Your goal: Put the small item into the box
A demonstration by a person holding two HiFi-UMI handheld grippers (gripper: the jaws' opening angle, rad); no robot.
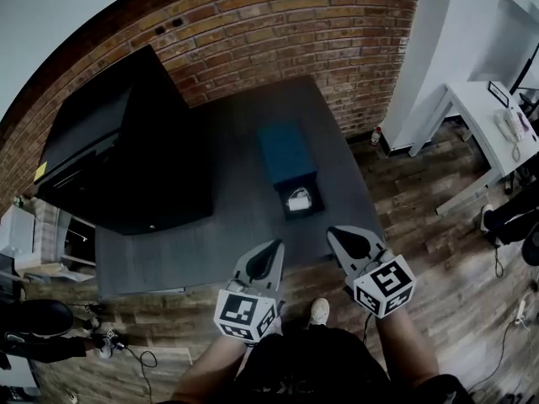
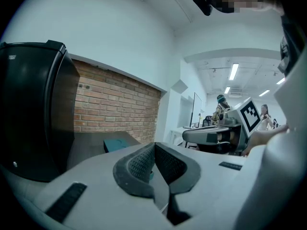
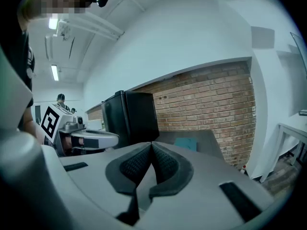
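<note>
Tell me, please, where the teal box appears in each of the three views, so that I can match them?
Head view: the teal box lies near the centre, on the dark table.
Left gripper view: the box sits low, left of centre.
Right gripper view: the box sits low, right of centre.
Shared landmark: the brick wall stands behind the box in all three.

teal box (image 1: 286,151); white item (image 1: 299,199); dark grey table (image 1: 227,217); red brick wall (image 1: 278,32)
</note>
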